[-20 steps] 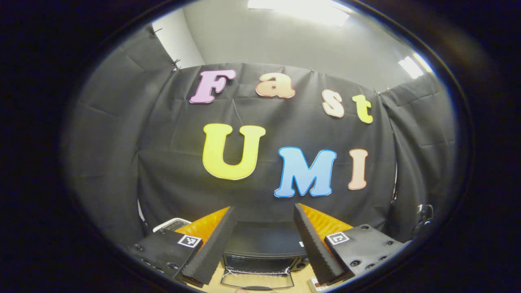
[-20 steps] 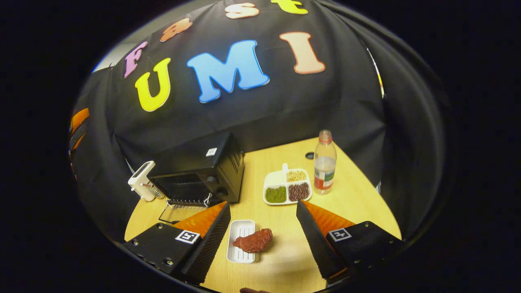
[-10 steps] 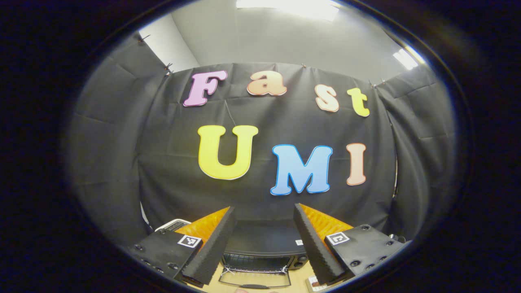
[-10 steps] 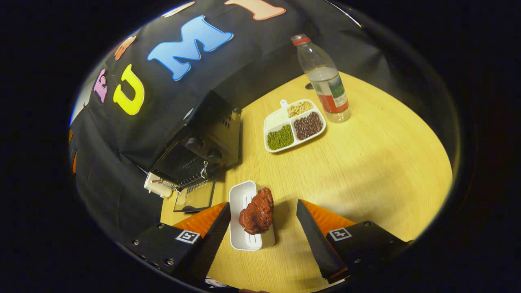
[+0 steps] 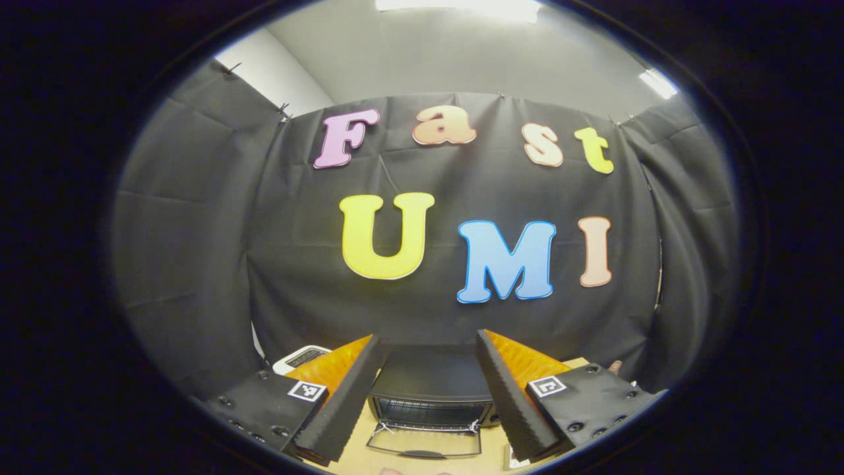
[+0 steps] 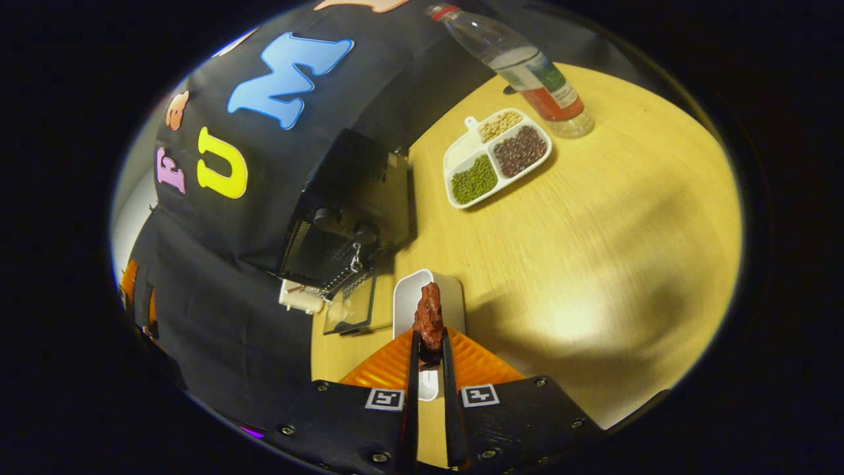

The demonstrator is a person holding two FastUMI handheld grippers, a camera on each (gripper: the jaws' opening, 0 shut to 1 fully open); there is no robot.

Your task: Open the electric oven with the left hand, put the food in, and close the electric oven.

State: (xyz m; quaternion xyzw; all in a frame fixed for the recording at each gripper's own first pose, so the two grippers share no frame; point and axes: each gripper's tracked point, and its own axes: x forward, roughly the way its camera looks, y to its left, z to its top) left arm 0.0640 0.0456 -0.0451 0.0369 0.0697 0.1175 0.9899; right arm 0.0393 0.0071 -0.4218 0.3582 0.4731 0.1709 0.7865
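Observation:
The black electric oven [image 6: 349,198] stands at the table's back left, and its glass door [image 6: 353,303] hangs open, lying flat in front of it. My right gripper [image 6: 429,336] is shut on a red-brown piece of meat [image 6: 428,310], held upright over a white tray [image 6: 432,290] just right of the door. I cannot tell whether the meat is off the tray. My left gripper [image 5: 427,338] is open and held high in front of the oven [image 5: 432,389], whose open door [image 5: 425,443] lies below between the fingers.
A white divided plate [image 6: 461,148] with green, dark and pale beans sits right of the oven. A plastic bottle [image 6: 527,66] stands behind it. A small white appliance [image 6: 300,300] is left of the oven, near the black cloth. Bare wooden table [image 6: 593,251] stretches to the right.
My right gripper came down over the tray and shut on the meat. The left gripper stayed open, its view drifting slightly so the oven sits a bit to the right.

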